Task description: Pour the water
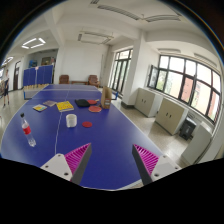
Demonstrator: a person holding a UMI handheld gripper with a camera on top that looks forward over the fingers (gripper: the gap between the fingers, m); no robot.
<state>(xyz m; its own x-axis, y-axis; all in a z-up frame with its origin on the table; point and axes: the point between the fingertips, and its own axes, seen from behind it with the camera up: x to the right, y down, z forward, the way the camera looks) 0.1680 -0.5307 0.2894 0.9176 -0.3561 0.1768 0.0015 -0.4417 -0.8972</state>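
A clear water bottle with a red cap (28, 130) stands on the blue table (100, 140), far to the left of my fingers. A white cup (71, 120) stands on the table beyond the fingers, a little left of them. My gripper (112, 160) hangs over the near part of the table with its pink-padded fingers (78, 157) wide apart and nothing between them.
Further along the table lie yellow (64, 106), red (87, 124) and dark flat items and an orange bottle (106, 98). White cabinets (170, 112) stand along the windows at the right. Chairs and a doorway are at the far end of the room.
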